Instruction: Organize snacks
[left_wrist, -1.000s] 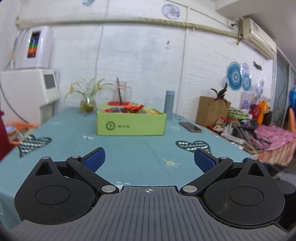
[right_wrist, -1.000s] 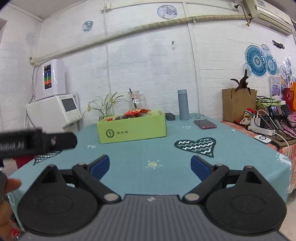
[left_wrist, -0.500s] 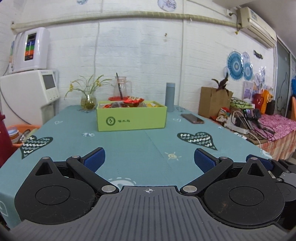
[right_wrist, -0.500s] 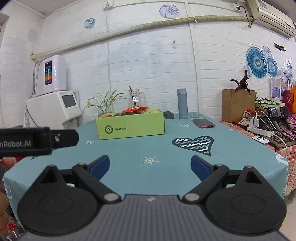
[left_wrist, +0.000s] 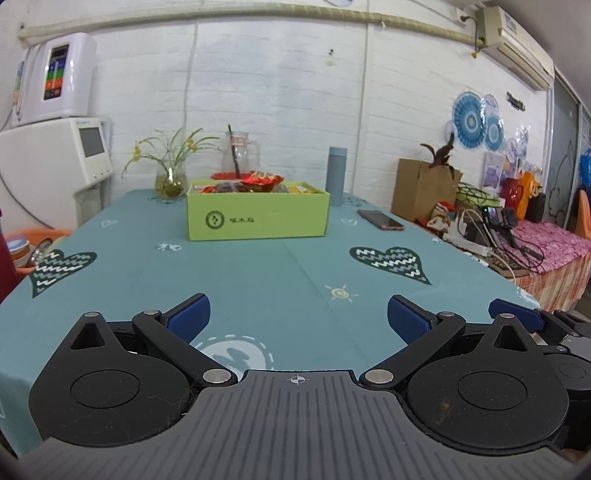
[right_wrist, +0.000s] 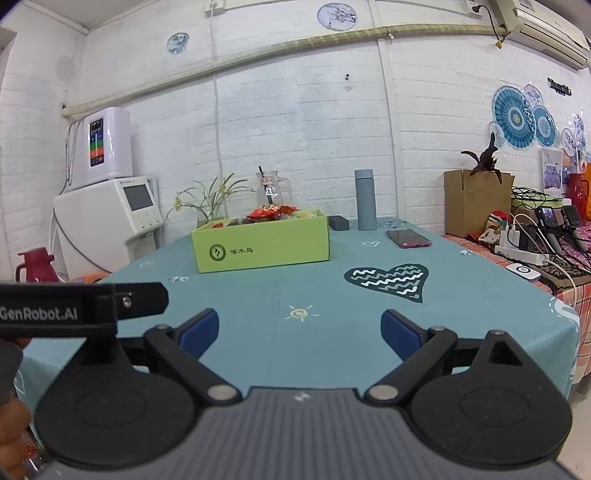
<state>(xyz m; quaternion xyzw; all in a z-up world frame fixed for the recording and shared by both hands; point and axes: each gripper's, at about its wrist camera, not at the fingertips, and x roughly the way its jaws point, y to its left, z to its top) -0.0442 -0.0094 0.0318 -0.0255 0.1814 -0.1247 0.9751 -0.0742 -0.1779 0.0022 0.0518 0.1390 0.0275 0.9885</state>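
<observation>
**Both grippers open above the near table edge; snack box at the far centre**

1. Table: a round table with a teal printed cloth (left_wrist: 266, 280) fills the middle of both wrist views. Dark heart motifs are printed on the cloth.
2. Snack box: a lime-green rectangular cardboard box (left_wrist: 257, 218) stands on the far centre of the table. Red and orange snack packets (left_wrist: 261, 180) are heaped inside and rise above its rim.
3. Left gripper (left_wrist: 298, 320): positioned over the near table edge. The blue-padded fingers (left_wrist: 188, 320) stand wide apart, with nothing between them.
4. Right gripper (right_wrist: 300, 330): positioned over the near edge, to the right of the left unit. Its jaws are spread wide and empty.
5. Grey-blue cylindrical flask (right_wrist: 365, 199): upright, just right of the box's far corner.
6. Dark smartphone (right_wrist: 408, 238): flat on the cloth, right of the box, near the flask.
7. Small black block (right_wrist: 338, 223): between box and flask.
</observation>
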